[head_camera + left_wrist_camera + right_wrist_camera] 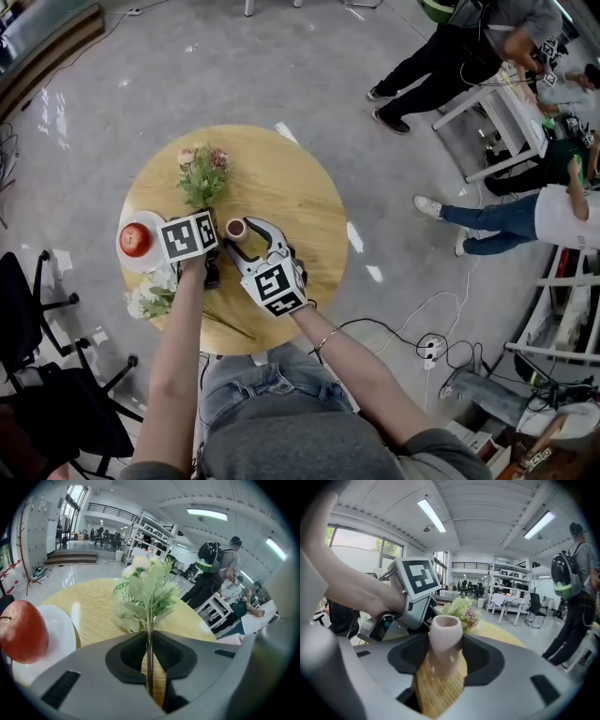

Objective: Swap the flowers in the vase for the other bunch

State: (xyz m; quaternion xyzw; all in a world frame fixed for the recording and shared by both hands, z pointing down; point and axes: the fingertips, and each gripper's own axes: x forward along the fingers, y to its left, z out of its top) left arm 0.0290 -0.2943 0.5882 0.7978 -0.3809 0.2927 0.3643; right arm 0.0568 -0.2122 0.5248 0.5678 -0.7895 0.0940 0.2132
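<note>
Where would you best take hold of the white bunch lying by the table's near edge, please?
Grip the white bunch by its bare stems, which trail free toward the near edge, away from the soft blooms. Come down from above with the jaws set across the stems. The bunch lies flat on the table, so a sideways approach would probably find no room underneath.

Just left of your left gripper point(150, 643), a red apple point(21, 631) sits on a white plate point(58, 637) on the round wooden table point(93, 604).

Claw point(149, 639) pinches flower stems point(149, 667) (apple point(21, 632) nearby).
</note>
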